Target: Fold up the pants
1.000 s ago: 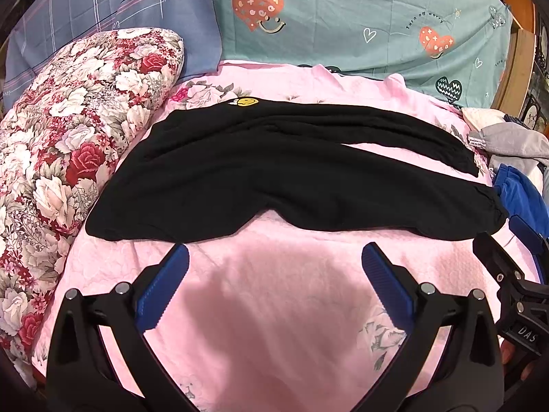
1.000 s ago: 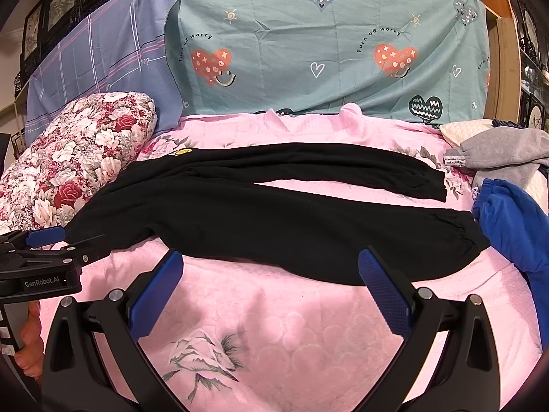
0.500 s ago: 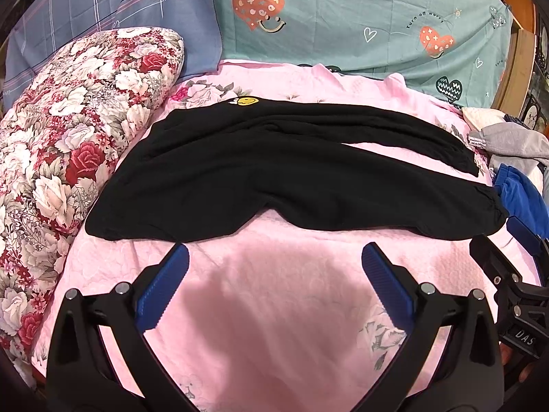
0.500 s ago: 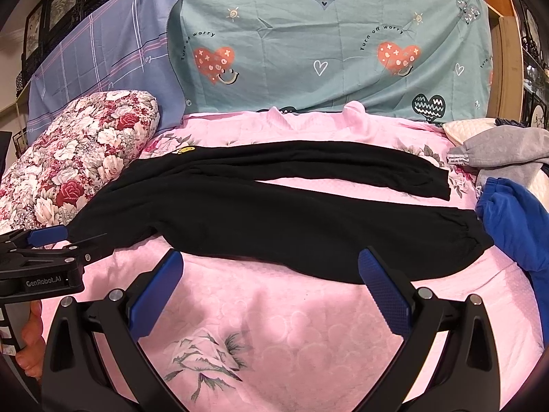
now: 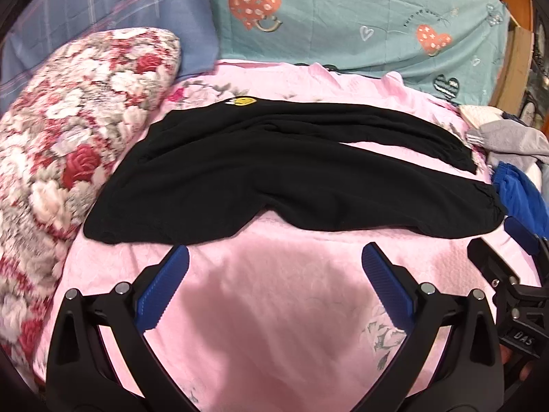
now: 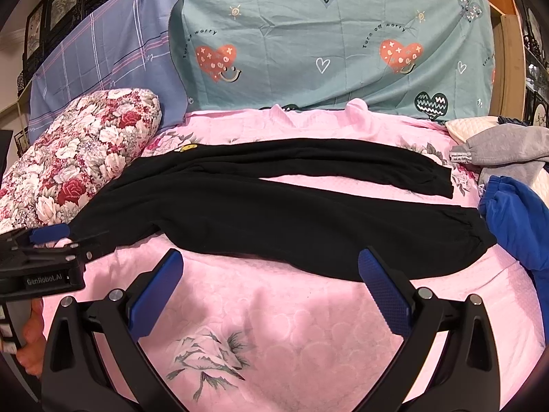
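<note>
I've got both my left tongs (image 5: 274, 267) and right tongs (image 6: 269, 273) spread wide and empty, the black fabric pants (image 6: 274, 206) lying flat at twelve o'clock on the pink quilted bed (image 6: 291, 326).

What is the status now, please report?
Left gripper and right gripper: jaws open, empty. Black pants spread flat, unfolded. Blue garment touches near cuff.

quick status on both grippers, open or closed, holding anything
Left gripper: open, holding nothing, poised above the pink bedspread near the flat black pants.
Right gripper: open, holding nothing, facing the pants' near leg.
</note>
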`<action>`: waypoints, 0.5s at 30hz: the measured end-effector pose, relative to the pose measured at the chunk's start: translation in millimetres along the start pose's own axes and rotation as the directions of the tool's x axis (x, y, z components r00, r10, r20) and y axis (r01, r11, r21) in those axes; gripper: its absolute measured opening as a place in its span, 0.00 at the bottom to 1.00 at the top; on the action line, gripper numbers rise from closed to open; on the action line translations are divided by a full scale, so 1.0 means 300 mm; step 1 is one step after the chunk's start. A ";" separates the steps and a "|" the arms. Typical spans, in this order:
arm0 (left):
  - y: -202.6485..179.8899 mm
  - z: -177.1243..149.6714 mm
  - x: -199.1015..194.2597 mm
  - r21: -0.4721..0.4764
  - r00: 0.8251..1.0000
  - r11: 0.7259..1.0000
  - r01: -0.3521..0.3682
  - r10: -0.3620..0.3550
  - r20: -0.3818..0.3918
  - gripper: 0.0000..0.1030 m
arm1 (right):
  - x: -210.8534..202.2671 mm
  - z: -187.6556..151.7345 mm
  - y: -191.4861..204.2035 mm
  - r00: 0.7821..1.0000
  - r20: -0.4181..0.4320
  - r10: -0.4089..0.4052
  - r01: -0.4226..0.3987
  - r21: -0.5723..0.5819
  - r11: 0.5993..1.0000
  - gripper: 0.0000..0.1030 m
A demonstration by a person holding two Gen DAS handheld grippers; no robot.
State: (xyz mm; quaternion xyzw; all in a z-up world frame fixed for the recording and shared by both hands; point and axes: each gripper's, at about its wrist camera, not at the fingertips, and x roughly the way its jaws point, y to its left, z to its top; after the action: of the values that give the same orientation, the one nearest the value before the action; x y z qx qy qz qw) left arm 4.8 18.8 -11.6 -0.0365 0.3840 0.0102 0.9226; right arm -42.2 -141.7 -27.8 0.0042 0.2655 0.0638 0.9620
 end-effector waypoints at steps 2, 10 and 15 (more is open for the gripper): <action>0.068 0.024 0.035 -0.054 0.999 0.998 0.012 -0.014 -0.039 0.98 | 0.019 0.000 -0.013 0.999 -0.028 -0.019 0.019 0.001 1.000 0.99; 0.430 -0.005 0.135 -0.320 0.989 0.947 0.022 -0.067 -0.131 0.97 | 0.066 -0.008 -0.135 0.995 -0.086 -0.052 0.063 0.133 0.989 0.99; 0.573 -0.043 0.148 -0.398 0.986 0.917 -0.003 -0.063 -0.154 0.97 | 0.110 -0.006 -0.156 0.993 -0.102 -0.052 0.068 0.159 0.985 0.99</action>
State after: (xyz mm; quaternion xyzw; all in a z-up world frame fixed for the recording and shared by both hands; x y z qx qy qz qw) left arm 18.9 188.9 -62.5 -0.2293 0.4477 0.0706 0.8614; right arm -9.5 -184.2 -48.1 0.0714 0.3166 0.0133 0.9458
